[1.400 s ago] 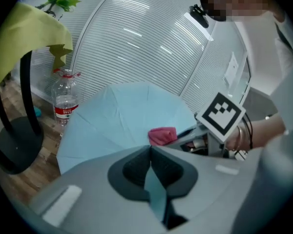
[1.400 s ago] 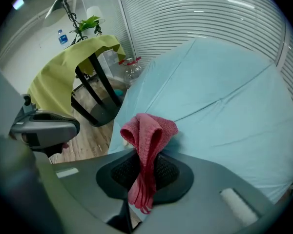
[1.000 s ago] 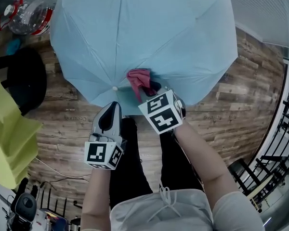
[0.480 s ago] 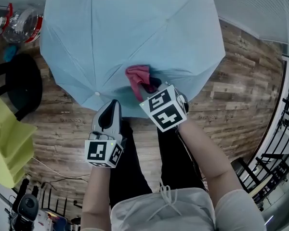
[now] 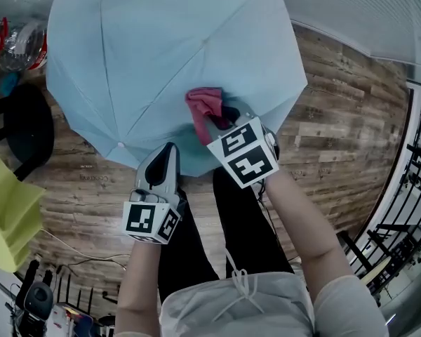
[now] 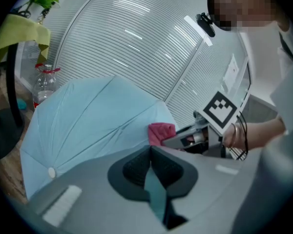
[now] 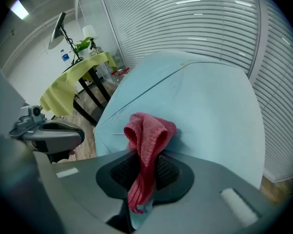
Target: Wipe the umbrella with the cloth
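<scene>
looking down, the head view alone takes in the whole umbrella (image 5: pixel 168 62): open, pale blue, ribs fanning out from the middle, canopy spread over a wood-plank floor (image 5: pixel 337 132). the person's dark-trousered legs (image 5: pixel 196 244) stand just below its near rim. only this view shows both forearms (image 5: pixel 295 223) together.

left gripper view, sole source: left gripper (image 6: pixel 150 167), jaws pressed together on a thin strip of the umbrella's blue edge fabric, pinched between the black pads. also listed here: a clear bottle (image 6: pixel 44 84) with a red cap beyond the canopy, and white slatted blinds (image 6: pixel 136 43) behind.

right gripper view, sole source: right gripper (image 7: pixel 144 172), jaws clamped on the cloth (image 7: pixel 146 135). also a table (image 7: pixel 73 79) under a yellow-green cover, off to the left in the background.

cloth: pink-red, looped weave, bunched. it folds over above the pads, with one end hanging down between them. its upper fold lies against the canopy, on a panel near the near rim.

umbrella: panels smooth, seams visible, a small white tip at a rib end near the left gripper.

pose: both forearms reach forward. the left gripper sits low at the rim, pointing away from the body. the right gripper is just beside it and further over the canopy, angled inward, marker cube facing up. the two grippers are near each other but not touching.
</scene>
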Motion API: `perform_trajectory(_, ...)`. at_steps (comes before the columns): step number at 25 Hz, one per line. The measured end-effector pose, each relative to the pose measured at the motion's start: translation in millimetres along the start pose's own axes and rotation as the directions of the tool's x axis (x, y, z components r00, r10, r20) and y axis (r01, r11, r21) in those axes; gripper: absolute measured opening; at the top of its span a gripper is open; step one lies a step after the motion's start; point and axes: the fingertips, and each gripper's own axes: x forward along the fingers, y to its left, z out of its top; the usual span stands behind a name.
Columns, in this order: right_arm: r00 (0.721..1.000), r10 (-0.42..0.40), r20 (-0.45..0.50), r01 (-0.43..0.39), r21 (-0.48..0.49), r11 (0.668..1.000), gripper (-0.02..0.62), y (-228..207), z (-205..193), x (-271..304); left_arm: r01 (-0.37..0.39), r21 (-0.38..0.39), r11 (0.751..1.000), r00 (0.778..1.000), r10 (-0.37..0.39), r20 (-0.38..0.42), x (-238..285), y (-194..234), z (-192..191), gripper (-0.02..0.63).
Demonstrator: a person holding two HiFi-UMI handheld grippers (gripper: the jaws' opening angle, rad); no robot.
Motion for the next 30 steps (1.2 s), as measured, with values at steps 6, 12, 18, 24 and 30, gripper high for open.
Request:
perform_trajectory(6, 1.0, 0.03, 0.007, -0.03, -0.016, 0.999, 0.063, -38.7, -0.7, -16.7, -0.008, -0.014, 1.0, 1.0, 0.008, 0.008, 26.1, -24.2, 2.1, 0.007)
perform_trajectory(12, 0.999, 0.042, 0.009, -0.042, -0.009, 0.999, 0.061, -72.6, -9.8, -33.9, -0.048, 0.031, 0.998, 0.999, 0.048, 0.008, 55.3, -56.2, 9.1, 0.006)
perform_trajectory(18, 0.999, 0.024, 0.029, -0.024, -0.001, 1.0, 0.061, -109.2, -21.5, -52.9, -0.068, 0.046, 0.997, 0.998, 0.068, -0.004, 84.0, -87.9, 14.3, 0.007)
perform_trajectory(24, 1.0, 0.005, 0.03, -0.007, 0.055, 0.998, 0.061, -153.8, -37.1, -58.6, -0.085, 0.088, 0.993, 0.996, 0.087, -0.026, 114.9, -114.5, 19.0, 0.007)
perform_trajectory(30, 1.0, -0.01, 0.015, 0.008, 0.097, 0.995, 0.061, -186.2, -58.0, -51.0, -0.09, 0.154, 0.984, 0.993, 0.1, -0.056, 137.6, -130.2, 17.5, 0.008)
